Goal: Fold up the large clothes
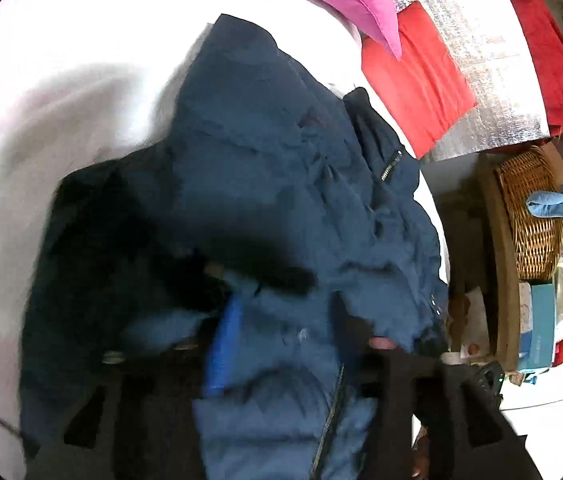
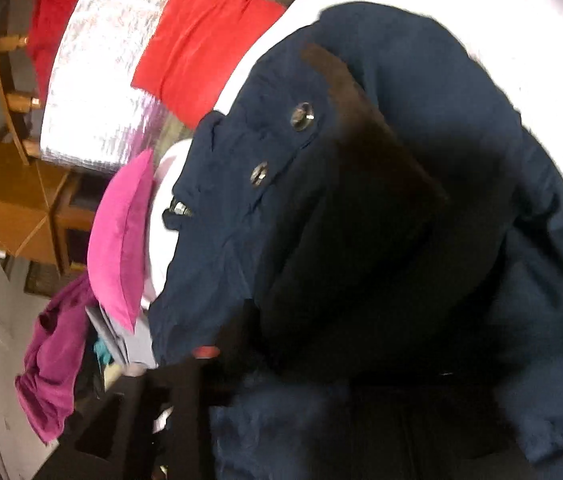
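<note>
Folding barely underway: navy jacket point(image 1: 281, 184) is lying bunched on the white sheet point(image 1: 61, 120), padded, crinkly, metal snaps point(image 2: 301, 116) and zip showing. Both grippers are sitting buried in fabric; can't tell the jaw state on either. Flattening and all folds remaining, I'd judge.
</note>
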`<act>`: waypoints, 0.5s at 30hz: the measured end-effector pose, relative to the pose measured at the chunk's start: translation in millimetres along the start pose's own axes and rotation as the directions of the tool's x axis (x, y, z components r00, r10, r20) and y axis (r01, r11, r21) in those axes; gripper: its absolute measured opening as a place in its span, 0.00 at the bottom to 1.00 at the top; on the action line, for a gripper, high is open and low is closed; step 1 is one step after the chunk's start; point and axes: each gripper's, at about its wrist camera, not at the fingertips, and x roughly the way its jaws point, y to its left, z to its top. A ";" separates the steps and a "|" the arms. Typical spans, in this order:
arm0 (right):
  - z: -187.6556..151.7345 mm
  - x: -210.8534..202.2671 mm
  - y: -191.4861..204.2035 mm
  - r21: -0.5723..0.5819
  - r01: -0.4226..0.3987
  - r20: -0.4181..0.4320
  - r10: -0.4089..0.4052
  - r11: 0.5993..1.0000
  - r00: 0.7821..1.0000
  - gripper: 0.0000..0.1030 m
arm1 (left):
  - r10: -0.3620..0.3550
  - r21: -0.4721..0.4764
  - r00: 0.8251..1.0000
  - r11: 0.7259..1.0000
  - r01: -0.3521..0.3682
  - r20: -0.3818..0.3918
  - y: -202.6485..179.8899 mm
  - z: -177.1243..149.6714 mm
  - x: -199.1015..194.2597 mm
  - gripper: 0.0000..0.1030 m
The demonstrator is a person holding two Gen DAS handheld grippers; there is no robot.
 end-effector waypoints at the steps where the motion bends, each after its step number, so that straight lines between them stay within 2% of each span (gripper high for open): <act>1: 0.3 -6.9 2.8 -0.014 -0.004 -0.007 0.004 1.000 1.000 0.60 | -0.003 0.000 1.000 1.000 0.003 -0.011 0.3 -2.6 -7.3 0.63; 3: 2.4 -25.1 7.0 -0.048 0.012 -0.032 -0.013 0.999 0.999 0.60 | -0.048 0.038 0.998 0.998 0.049 -0.031 -2.2 -3.4 -26.7 0.63; 5: 3.4 -45.7 9.1 -0.089 0.009 -0.054 -0.014 0.996 0.998 0.60 | -0.053 0.076 0.999 0.996 0.052 0.004 -3.9 -2.0 -49.9 0.63; 7: 10.7 -80.1 4.9 -0.114 0.005 0.026 -0.002 0.993 1.000 0.61 | -0.011 0.108 0.993 0.994 -0.002 0.117 -2.8 7.2 -73.3 0.69; 8: 15.0 -89.1 3.7 -0.114 0.017 0.065 -0.009 0.993 0.998 0.65 | 0.022 0.111 0.985 0.993 -0.041 0.172 0.2 11.7 -81.0 0.75; 9: 20.3 -100.7 -1.9 -0.104 0.059 0.132 -0.045 0.993 0.990 0.68 | 0.061 0.105 0.971 0.991 -0.087 0.230 4.9 16.4 -87.2 0.80; 11: 31.0 -106.7 -7.0 -0.098 0.161 0.234 -0.135 0.982 0.963 0.70 | 0.114 0.078 0.947 0.987 -0.143 0.300 14.1 29.4 -85.3 0.80; 13: 41.3 -99.2 -13.5 -0.101 0.196 0.270 -0.163 0.975 0.949 0.70 | 0.136 0.055 0.945 0.986 -0.159 0.297 24.0 40.6 -73.8 0.80; 15: 55.8 -80.0 -24.5 -0.075 0.191 0.246 -0.168 0.979 0.955 0.70 | 0.115 0.037 0.958 0.991 -0.129 0.263 32.0 47.7 -58.0 0.80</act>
